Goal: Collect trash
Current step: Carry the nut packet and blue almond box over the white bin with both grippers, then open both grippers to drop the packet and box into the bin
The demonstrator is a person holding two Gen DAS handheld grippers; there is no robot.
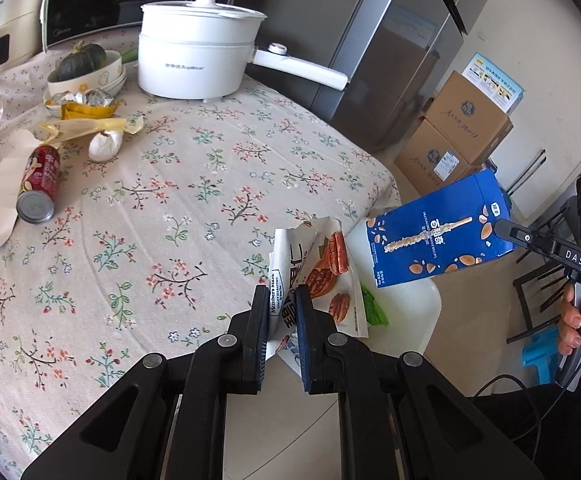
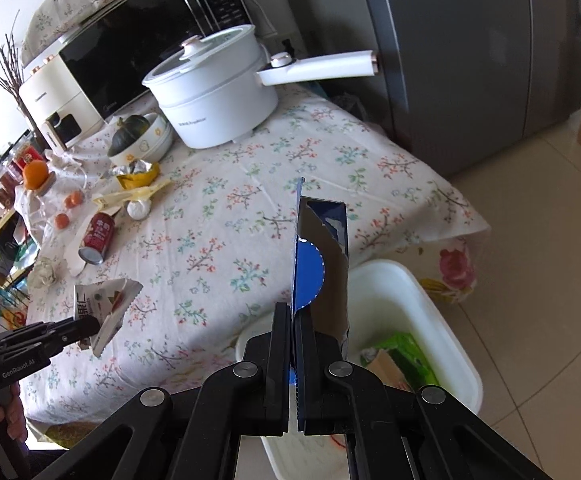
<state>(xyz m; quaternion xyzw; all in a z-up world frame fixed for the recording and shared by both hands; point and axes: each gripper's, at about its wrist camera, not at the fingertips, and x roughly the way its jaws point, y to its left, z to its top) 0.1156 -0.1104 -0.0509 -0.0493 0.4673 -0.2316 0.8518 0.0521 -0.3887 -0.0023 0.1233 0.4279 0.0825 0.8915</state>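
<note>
Left wrist view: left gripper fingers clamped on a white nut packet, which sticks up beyond the fingertips. Beyond it to the right, the right gripper carries a blue snack box above the white bin.

Right wrist view: right gripper fingers together, pinching the blue snack box's torn flap; the bin lies below and right of the fingertips, green wrapper inside.

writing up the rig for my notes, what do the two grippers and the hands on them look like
Both are matte black, with flat parallel fingers on angular linkage arms joined by round silver pivot caps. The left gripper has blue pads and white "GenRobot.AI" lettering on its body. The right gripper reads "DAS" in white, carries a black box, and a thin black cable hangs below its grip. Bare hands hold the pistol grips; no sleeves are visible.
</note>
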